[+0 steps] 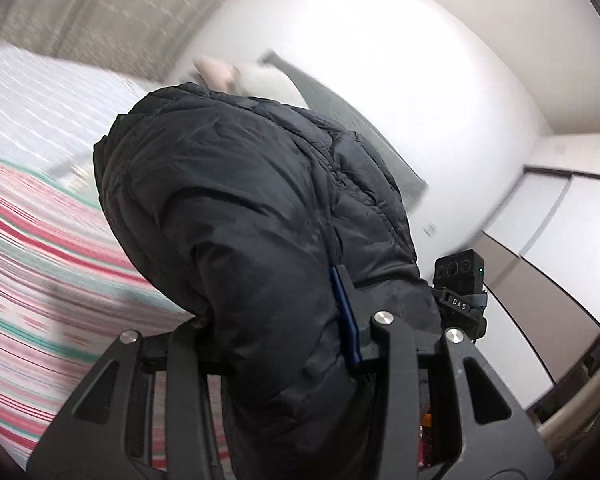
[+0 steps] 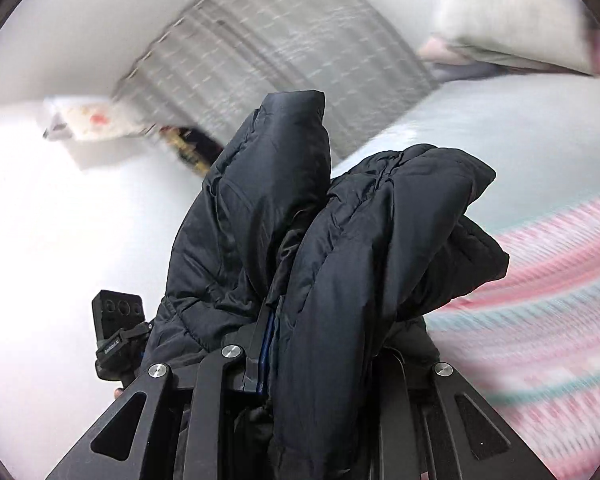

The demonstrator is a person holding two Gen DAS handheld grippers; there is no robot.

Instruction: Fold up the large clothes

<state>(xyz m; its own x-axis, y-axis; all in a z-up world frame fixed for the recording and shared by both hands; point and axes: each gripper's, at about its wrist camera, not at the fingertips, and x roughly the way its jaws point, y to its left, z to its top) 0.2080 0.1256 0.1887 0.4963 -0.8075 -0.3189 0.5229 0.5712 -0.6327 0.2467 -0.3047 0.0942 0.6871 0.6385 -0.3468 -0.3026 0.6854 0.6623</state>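
Two grippers were both clamped on the same black puffer jacket (image 1: 236,216), which was lifted clear above the bed. From the left wrist view, the left gripper (image 1: 276,320) had its fingers (image 1: 346,320) squeezed onto a fat bunch of the jacket, the padded fabric bulging up and filling most of the frame. Behind it were the striped pink and green blanket (image 1: 40,248) on the bed, a pale sheet (image 1: 40,100) further back, pillows (image 1: 260,80) by the white wall, and the other gripper's camera block (image 1: 460,276) just to the right. Everything in the background was pretty smeared. From the right wrist view, the right gripper (image 2: 272,344) had its fingers (image 2: 266,336) pinched close together on a jacket edge, with two puffy folds sticking up past them. A curtain (image 2: 280,52), a pillow (image 2: 512,28) and the striped blanket sat behind.
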